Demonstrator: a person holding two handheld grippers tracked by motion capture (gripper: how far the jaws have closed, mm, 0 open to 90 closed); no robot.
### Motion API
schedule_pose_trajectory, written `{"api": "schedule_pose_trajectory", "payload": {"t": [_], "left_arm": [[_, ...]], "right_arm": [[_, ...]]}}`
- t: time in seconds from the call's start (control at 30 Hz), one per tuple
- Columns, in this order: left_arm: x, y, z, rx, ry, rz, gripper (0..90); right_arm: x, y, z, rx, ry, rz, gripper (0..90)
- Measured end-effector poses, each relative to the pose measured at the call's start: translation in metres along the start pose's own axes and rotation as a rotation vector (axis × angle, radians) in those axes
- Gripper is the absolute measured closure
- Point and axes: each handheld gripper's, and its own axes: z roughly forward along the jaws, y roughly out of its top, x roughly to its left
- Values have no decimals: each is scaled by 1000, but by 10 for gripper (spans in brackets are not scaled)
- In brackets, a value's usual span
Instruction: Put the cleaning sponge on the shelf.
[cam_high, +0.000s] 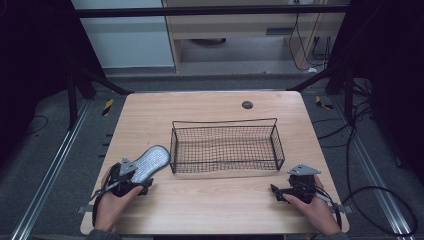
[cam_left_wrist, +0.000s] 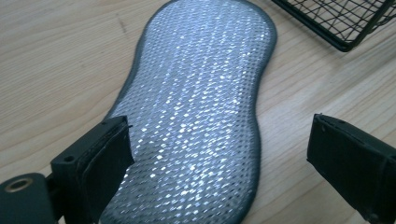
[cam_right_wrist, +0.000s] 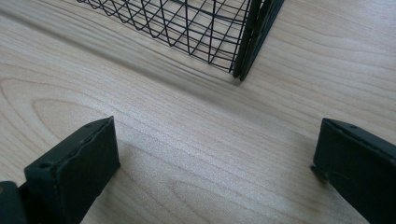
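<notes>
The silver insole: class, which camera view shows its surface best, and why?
The left gripper view: the silver insole lies close between open jaws, its woven glitter pattern clear. The high view shows its whole outline beside the wire basket, without texture.

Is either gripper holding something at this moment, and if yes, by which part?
Nothing is held. The left gripper is open, its jaws on either side of the near end of the silver scouring pad, not closed on it. The right gripper is open over bare table.

A lab or recording workspace is being shown. A wooden table (cam_high: 210, 200) is being framed by dark curtains (cam_high: 30, 60), floor rails (cam_high: 50, 170) and metal struts (cam_high: 320, 77). Cables (cam_high: 370, 195) are being trailed across the grey floor (cam_high: 45, 135).
</notes>
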Motion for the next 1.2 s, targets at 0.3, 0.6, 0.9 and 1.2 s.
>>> {"api": "schedule_pose_trajectory", "payload": {"t": [0.3,0.6,0.9,1.2], "left_arm": [[12,-5,-5,2,44,-36,53],[7,4,-7,26,13,-13,32],[9,16,-6,100,-4,26,30],[7,33,-4,165,-22,116,34]], "right_arm": [[0,0,0,0,1,1,4],[0,0,0,-1,-2,-7,5],[1,0,0,-1,-2,-5,5],[1,0,0,-1,-2,-4,5]]}}
